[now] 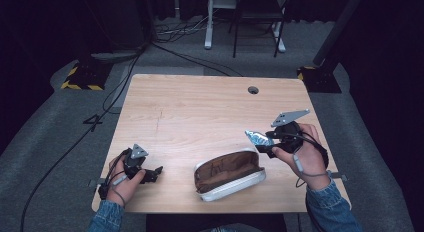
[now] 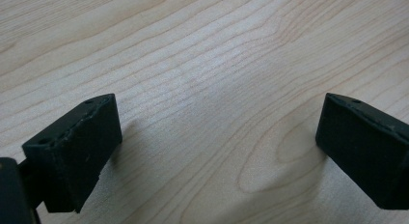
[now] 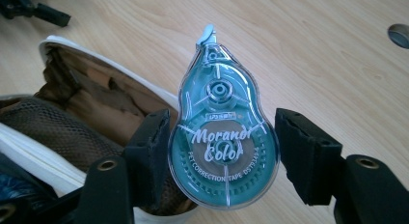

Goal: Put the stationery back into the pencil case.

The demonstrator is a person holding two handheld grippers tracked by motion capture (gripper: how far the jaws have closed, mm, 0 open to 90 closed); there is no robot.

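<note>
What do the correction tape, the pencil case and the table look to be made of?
Correction tape: glossy clear teal plastic, inner gears showing through. Pencil case: white shell, probably faux leather, with brown fabric and mesh lining. Table: pale matte wood or wood-look laminate, grain visible.

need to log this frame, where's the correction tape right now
The correction tape sits between the right tool's jaws, held above the table just right of the open pencil case.

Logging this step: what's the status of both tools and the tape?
Left tool open, low over the bare table. Right tool shut on the correction tape, beside the open pencil case. Nothing in the way.
</note>
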